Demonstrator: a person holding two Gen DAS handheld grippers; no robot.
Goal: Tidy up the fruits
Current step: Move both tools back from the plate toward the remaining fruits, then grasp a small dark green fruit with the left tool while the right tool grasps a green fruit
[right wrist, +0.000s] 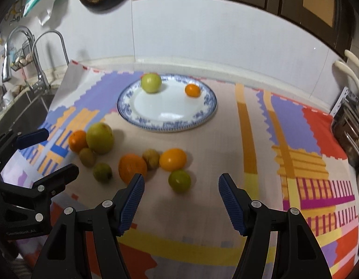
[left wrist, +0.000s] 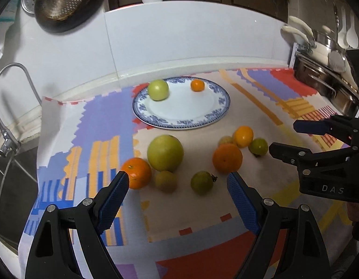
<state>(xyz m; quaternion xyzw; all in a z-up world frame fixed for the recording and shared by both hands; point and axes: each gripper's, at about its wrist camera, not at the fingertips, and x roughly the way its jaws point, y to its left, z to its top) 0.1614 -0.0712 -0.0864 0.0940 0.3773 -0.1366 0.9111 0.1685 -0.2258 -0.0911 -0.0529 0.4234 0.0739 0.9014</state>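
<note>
A blue-and-white plate (left wrist: 179, 116) (right wrist: 167, 118) holds a green apple (left wrist: 158, 90) (right wrist: 151, 83) and a small orange (left wrist: 197, 85) (right wrist: 192, 90). Several loose fruits lie on the patterned cloth in front of it: a big green fruit (left wrist: 165, 152) (right wrist: 100, 137), oranges (left wrist: 137, 172) (left wrist: 227, 157) (right wrist: 132, 167), a yellow fruit (right wrist: 172, 159) and small green ones (left wrist: 202, 182) (right wrist: 179, 180). My left gripper (left wrist: 177, 181) is open and empty above the fruits. My right gripper (right wrist: 180, 183) is open and empty; it also shows in the left wrist view (left wrist: 282, 137).
A sink with faucet (right wrist: 43, 46) lies at the left. A metal rack with pots (left wrist: 323, 79) stands at the right. A white tiled wall (right wrist: 202, 37) backs the counter. A pan (left wrist: 63, 2) hangs at upper left.
</note>
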